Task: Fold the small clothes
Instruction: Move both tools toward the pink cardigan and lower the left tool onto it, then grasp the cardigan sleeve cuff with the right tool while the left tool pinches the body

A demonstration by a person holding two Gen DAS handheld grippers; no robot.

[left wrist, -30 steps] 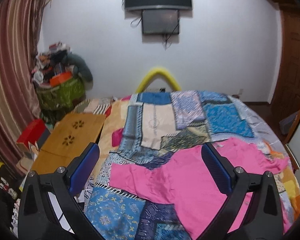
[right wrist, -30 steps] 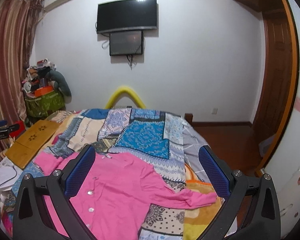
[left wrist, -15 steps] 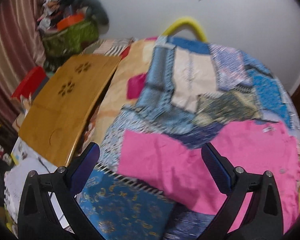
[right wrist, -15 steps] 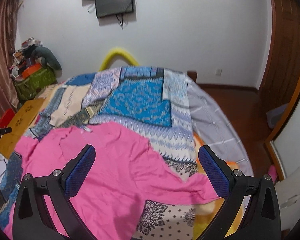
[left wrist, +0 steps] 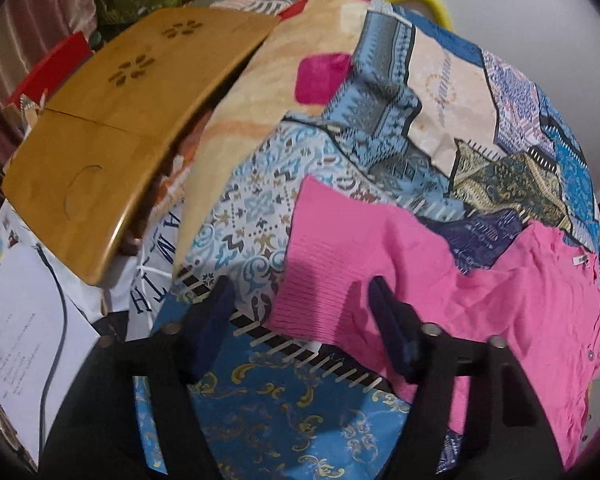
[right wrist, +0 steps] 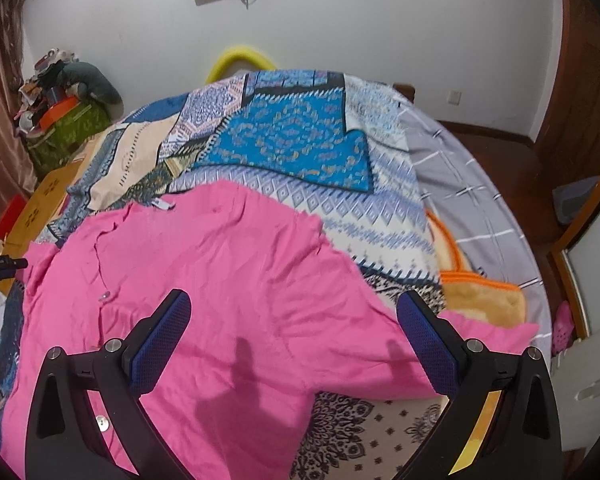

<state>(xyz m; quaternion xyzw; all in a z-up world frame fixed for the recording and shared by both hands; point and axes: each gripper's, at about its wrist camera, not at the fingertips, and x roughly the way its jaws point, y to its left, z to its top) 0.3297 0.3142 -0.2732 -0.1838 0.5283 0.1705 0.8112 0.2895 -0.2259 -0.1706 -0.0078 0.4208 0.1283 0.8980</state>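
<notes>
A pink buttoned cardigan (right wrist: 204,280) lies spread flat, front up, on a patchwork bedspread (right wrist: 300,148). In the left wrist view its left sleeve (left wrist: 332,248) stretches toward me with the ribbed cuff at the near end. My left gripper (left wrist: 300,300) is open, its jaws either side of the cuff's lower edge, just above it. My right gripper (right wrist: 294,320) is open and hovers over the shirt's right side, near where the right sleeve (right wrist: 480,332) runs off to the right.
A wooden lap tray (left wrist: 112,128) leans at the bed's left edge, with papers (left wrist: 20,320) below it. A green bag of clutter (right wrist: 64,128) stands at the far left. A yellow hoop (right wrist: 240,60) sits behind the bed. An orange blanket (right wrist: 480,296) lies at the right.
Both grippers have dropped closer to the bed and tilted down. The left one has closed in on the left sleeve cuff and its jaws stand narrower; the right one has neared the shirt's right side.
</notes>
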